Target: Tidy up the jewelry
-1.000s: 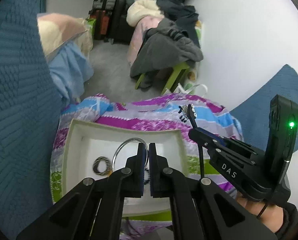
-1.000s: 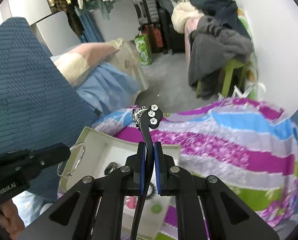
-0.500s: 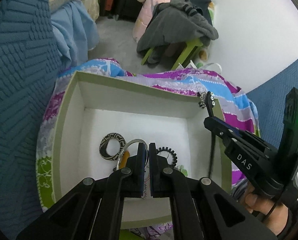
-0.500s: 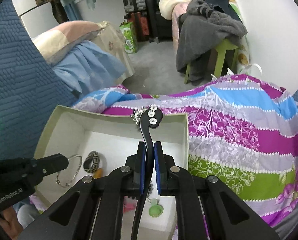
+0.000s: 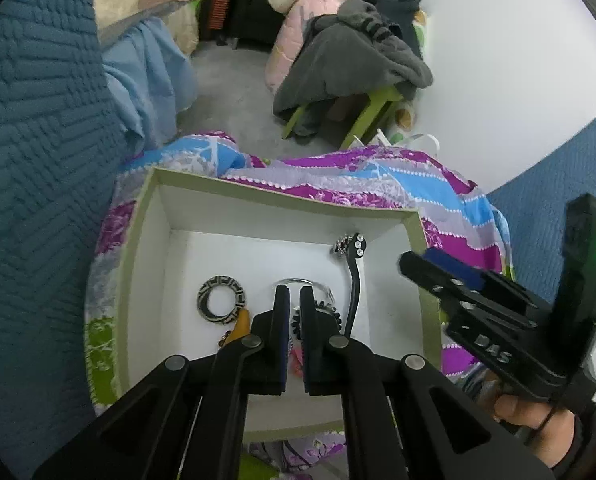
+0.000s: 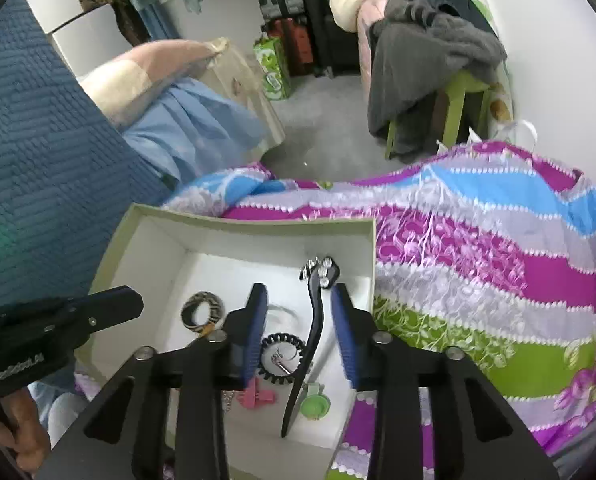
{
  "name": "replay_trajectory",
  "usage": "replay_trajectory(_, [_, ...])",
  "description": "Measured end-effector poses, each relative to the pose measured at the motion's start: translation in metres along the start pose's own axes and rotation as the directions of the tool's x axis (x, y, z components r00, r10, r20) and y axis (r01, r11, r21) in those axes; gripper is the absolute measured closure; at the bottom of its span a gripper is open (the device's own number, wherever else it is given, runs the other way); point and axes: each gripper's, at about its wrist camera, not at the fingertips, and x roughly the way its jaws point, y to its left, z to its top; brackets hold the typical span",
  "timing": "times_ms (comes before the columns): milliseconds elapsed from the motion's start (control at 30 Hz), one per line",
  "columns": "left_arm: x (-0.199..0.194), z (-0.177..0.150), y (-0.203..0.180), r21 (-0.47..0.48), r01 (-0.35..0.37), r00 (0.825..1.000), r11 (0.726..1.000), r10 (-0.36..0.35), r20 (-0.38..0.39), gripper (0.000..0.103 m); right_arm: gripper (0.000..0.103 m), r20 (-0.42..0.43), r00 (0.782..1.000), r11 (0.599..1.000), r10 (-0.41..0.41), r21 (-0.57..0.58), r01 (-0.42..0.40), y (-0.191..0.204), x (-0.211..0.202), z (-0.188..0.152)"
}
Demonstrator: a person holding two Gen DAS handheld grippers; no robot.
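both wrist cams, steep down, box shared

In the box, the hair clip lies right of the patterned ring.

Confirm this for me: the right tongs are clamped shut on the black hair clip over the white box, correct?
Not quite. The right tongs have just been opening; in the right wrist view their blue pads stand apart from the black hair clip, which sits loose between them. It is over the white box, as you said.
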Motion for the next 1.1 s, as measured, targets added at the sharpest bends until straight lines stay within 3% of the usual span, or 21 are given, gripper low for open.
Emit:
replay_trajectory(133, [-0.025, 0.004, -0.010, 0.008, -0.030, 0.999, 1.000, 0.030, 0.025, 0.098, 0.049, 0.067, 0.998, 1.000, 0.007, -0.019, -0.006, 0.005, -0.035, 0.014])
replay_trajectory(200, [-0.040, 0.005, -0.017, 0.017, -0.041, 0.998, 0.999, 0.040, 0.046, 0.083, 0.042, 0.105, 0.994, 1.000, 0.015, -0.028, -0.013, 0.007, -0.056, 0.021])
replay_trajectory(267, [-0.057, 0.006, -0.024, 0.030, -0.065, 0.995, 0.997, 0.062, 0.080, 0.040, 0.038, 0.140, 0.990, 0.999, 0.027, -0.038, -0.022, 0.009, -0.076, 0.028])
replay_trajectory(333, [-0.075, 0.005, -0.033, 0.057, -0.074, 0.989, 0.996, 0.066, 0.133, 0.033, 0.034, 0.170, 0.985, 0.998, 0.043, -0.055, -0.034, 0.011, -0.096, 0.033])
replay_trajectory(500, [-0.107, 0.003, -0.048, 0.061, -0.105, 0.978, 0.993, 0.092, 0.185, 0.033, 0.024, 0.242, 0.969, 0.996, 0.051, -0.085, -0.031, 0.017, -0.145, 0.041])
replay_trajectory(700, [-0.161, -0.010, -0.077, 0.102, -0.136, 0.954, 0.985, 0.103, 0.283, 0.030, 0.002, 0.351, 0.935, 0.994, 0.047, -0.111, -0.009, 0.021, -0.206, 0.034])
replay_trajectory(800, [-0.191, -0.019, -0.088, 0.106, -0.143, 0.938, 0.984, 0.101, 0.332, 0.029, 0.002, 0.385, 0.921, 0.995, 0.063, -0.097, -0.028, 0.021, -0.232, 0.029])
replay_trajectory(867, [-0.211, -0.027, -0.096, 0.112, -0.160, 0.924, 0.981, 0.108, 0.366, 0.021, 0.001, 0.401, 0.913, 0.994, 0.078, -0.097, -0.042, 0.022, -0.246, 0.027])
replay_trajectory(1100, [-0.260, -0.061, -0.115, 0.111, -0.202, 0.882, 0.973, 0.132, 0.452, 0.021, 0.000, 0.446, 0.889, 0.991, 0.100, -0.129, -0.047, 0.028, -0.288, 0.005])
